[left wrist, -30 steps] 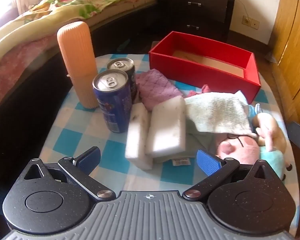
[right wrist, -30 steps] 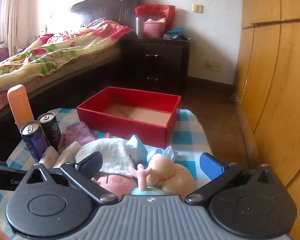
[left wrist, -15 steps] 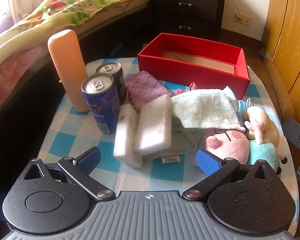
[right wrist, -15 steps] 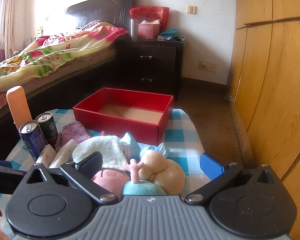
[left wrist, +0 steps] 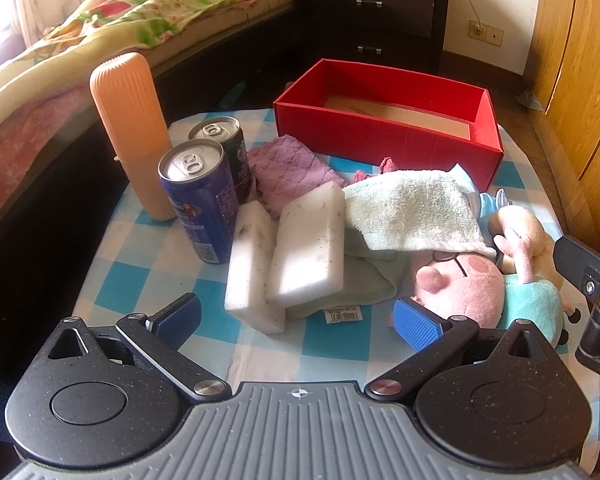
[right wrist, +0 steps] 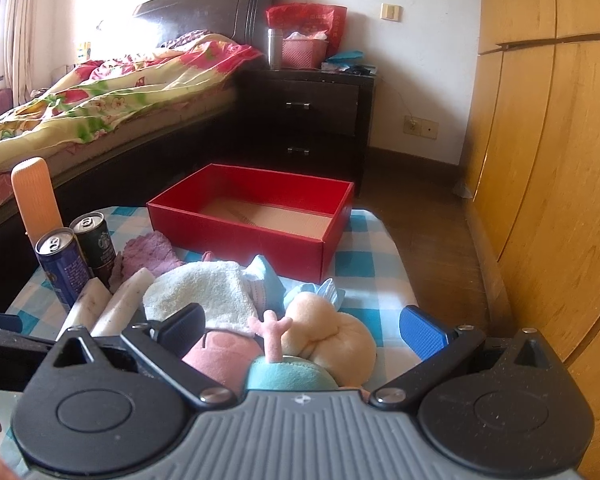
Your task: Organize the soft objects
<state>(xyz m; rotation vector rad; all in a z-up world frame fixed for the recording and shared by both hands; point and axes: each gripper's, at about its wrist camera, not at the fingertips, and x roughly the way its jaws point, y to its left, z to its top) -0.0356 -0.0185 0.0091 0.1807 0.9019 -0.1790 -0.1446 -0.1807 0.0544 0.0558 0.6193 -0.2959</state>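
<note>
A pile of soft things lies on the checked table: two white sponges, a pale green towel, a purple cloth and a pink plush pig in a teal dress. An empty red box stands behind them; it also shows in the right wrist view. My left gripper is open and empty, just in front of the sponges. My right gripper is open, over the plush pig and a cream plush, touching neither.
Two drink cans and a tall orange ribbed bottle stand at the table's left. A bed lies to the left, a dark nightstand behind, wooden wardrobe doors at the right.
Both grippers have drawn back and risen a little, so the table objects sit slightly farther away. Both stay open. Nothing on the table has moved.
</note>
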